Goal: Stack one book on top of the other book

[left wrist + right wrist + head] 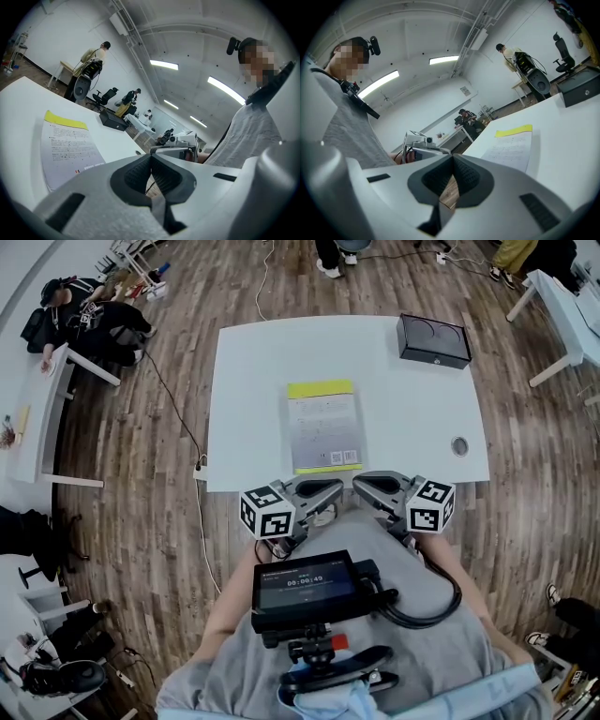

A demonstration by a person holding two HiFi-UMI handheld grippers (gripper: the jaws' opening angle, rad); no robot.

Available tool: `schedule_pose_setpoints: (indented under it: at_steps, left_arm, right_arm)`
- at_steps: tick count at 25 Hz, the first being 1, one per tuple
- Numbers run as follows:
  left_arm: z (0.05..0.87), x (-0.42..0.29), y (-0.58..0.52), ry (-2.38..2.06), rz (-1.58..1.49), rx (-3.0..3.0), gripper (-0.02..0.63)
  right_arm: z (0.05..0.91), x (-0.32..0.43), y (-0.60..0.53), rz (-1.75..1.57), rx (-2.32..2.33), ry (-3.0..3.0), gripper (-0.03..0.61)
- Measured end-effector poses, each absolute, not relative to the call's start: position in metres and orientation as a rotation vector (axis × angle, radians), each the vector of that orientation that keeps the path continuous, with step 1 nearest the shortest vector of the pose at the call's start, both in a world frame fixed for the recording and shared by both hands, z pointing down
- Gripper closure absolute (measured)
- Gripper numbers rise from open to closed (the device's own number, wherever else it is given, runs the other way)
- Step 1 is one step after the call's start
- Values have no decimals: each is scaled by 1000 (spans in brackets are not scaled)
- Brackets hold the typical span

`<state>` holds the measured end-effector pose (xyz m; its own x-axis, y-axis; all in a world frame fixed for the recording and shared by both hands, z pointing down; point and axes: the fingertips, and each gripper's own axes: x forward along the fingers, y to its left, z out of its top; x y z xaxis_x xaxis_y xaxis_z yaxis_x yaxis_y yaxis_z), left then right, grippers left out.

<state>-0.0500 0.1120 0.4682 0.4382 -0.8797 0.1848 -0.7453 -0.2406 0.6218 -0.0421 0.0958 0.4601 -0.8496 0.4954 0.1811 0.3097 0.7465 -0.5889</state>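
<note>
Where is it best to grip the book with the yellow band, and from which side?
Probably the book's near short edge, coming level from the table's near side: it lies flat, and that edge sits close to the rim.

White table (244,381), black box (433,340) at far corner, wood floor (141,474)

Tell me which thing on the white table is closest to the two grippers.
The book with the yellow band, lying at the near edge. The black box sits at the far corner, and the round cap is farther right.
</note>
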Motion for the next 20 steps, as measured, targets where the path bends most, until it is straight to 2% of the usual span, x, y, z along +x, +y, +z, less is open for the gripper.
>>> schedule_pose_setpoints:
  at_steps: [20]
  left_arm:
    - [472, -52, 113, -1340, -261, 2028, 595]
  right_arm:
    - [463, -45, 98, 841, -625, -2584, 549]
